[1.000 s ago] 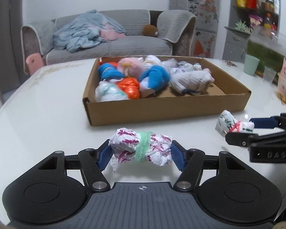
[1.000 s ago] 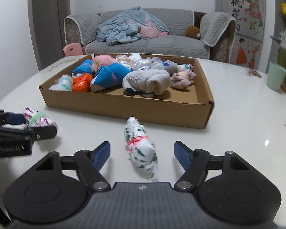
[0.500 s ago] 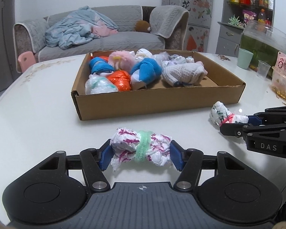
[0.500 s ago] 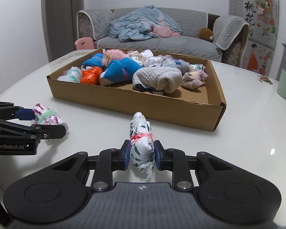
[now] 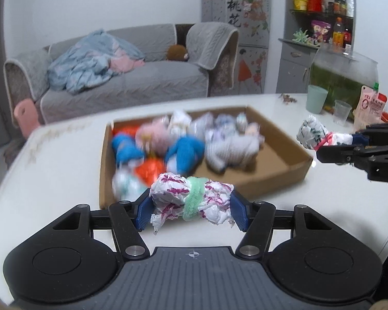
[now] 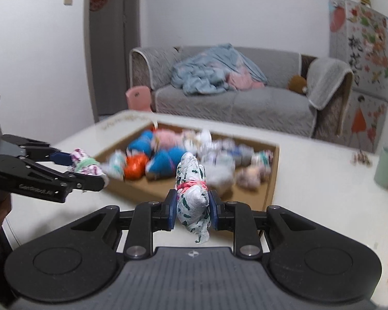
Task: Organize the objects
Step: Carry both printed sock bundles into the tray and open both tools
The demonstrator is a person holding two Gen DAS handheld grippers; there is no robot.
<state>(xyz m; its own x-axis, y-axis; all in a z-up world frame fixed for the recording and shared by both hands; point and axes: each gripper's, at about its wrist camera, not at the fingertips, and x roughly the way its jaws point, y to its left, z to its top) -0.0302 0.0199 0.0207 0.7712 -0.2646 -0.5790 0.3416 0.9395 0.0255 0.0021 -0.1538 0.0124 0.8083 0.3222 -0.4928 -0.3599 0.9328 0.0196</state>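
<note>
My left gripper is shut on a white-and-magenta bundle tied with a green band, held crosswise above the table. My right gripper is shut on a white-and-green bundle with a pink tie, which stands upright between the pads. Each gripper also shows in the other's view: the right gripper at the right edge, the left gripper at the left. Ahead on the white table lies an open cardboard box with several tied bundles of blue, orange, pink and white.
A green cup, a clear cup, a pink packet and a fish tank stand at the table's far right. Behind the table are a grey sofa with bedding and a small pink chair.
My right gripper shut on the white-and-green bundle, which lay between open jaws a second ago. Both grippers then rose off the table with their bundles, toward the box.
</note>
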